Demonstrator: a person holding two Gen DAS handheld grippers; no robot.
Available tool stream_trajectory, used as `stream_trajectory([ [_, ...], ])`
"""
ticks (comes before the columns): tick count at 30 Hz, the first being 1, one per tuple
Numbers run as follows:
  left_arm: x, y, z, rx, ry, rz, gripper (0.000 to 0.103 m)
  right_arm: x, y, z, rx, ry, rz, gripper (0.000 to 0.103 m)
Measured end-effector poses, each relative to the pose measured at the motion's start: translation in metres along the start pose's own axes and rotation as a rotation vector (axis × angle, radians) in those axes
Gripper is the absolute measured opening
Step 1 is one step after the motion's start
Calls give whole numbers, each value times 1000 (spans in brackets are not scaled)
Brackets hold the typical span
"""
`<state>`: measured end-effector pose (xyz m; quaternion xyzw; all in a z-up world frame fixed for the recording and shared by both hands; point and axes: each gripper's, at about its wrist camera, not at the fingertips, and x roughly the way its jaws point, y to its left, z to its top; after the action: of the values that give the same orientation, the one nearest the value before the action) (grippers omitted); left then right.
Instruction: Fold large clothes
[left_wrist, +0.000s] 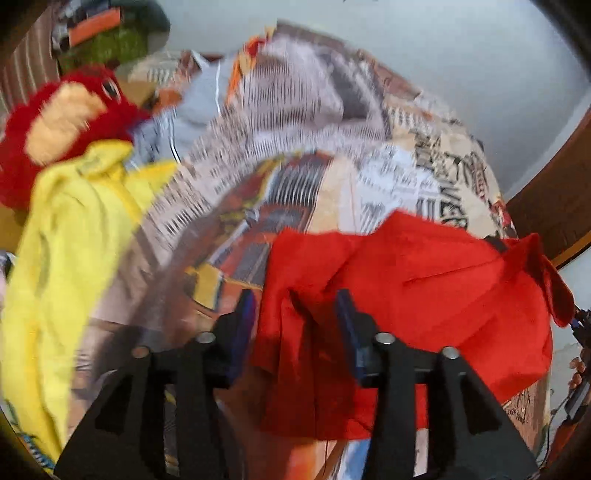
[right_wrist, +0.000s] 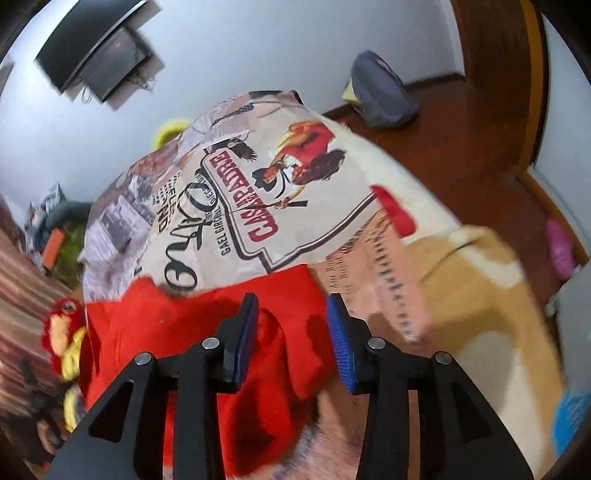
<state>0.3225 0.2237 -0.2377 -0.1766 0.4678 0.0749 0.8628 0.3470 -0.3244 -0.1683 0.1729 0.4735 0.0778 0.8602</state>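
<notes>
A red garment (left_wrist: 424, 280) lies crumpled on a bed with a printed cover (left_wrist: 295, 184). My left gripper (left_wrist: 297, 299) is open, its two blue-padded fingers standing either side of a bunched fold of the red cloth. In the right wrist view the same red garment (right_wrist: 207, 332) spreads to the lower left on the printed cover (right_wrist: 236, 206). My right gripper (right_wrist: 291, 306) is open over the garment's right edge, with a raised fold of red cloth between its fingers. Whether either gripper touches the cloth I cannot tell.
A yellow garment (left_wrist: 70, 251) lies at the left of the bed beside a red plush toy (left_wrist: 62, 122). A tan and cream blanket (right_wrist: 480, 295) lies right of the red garment. A grey backpack (right_wrist: 380, 92) sits on the wooden floor. A monitor (right_wrist: 99, 51) hangs on the wall.
</notes>
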Motion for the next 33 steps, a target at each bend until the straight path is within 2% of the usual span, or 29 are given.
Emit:
stream_trajectory([
  [3,-16,-12,-6,48,-15,-11,53,-15,14,-16,-97,25,-2,36],
  [6,-15,-34,-17,108,27,-60,53,-18,37,-30,-197,39,23,37],
  [12,15,-86,-46,262,121,-94,53,13,89,-55,-308,132,125,41],
  [15,35,-100,-49,297,140,-81,58,34,105,-61,-354,197,140,41],
  [19,63,-101,-28,274,160,-75,61,64,116,-52,-386,237,126,41],
  [20,71,-99,-19,265,164,-73,62,70,116,-46,-381,235,125,41],
  [22,83,-97,-1,252,154,-56,69,78,112,-29,-358,224,114,41],
  [24,93,-97,21,248,138,-27,70,81,106,-13,-323,189,87,41],
  [26,98,-102,39,281,99,51,70,83,89,12,-231,140,74,41],
  [27,101,-104,50,303,69,114,70,85,77,28,-155,114,58,41],
  [29,104,-103,67,309,34,207,70,84,63,44,-82,75,-14,41],
  [30,103,-101,75,295,20,227,70,83,61,47,-69,64,-38,41],
  [33,89,-100,82,266,-6,149,70,71,66,45,-112,36,-43,41],
])
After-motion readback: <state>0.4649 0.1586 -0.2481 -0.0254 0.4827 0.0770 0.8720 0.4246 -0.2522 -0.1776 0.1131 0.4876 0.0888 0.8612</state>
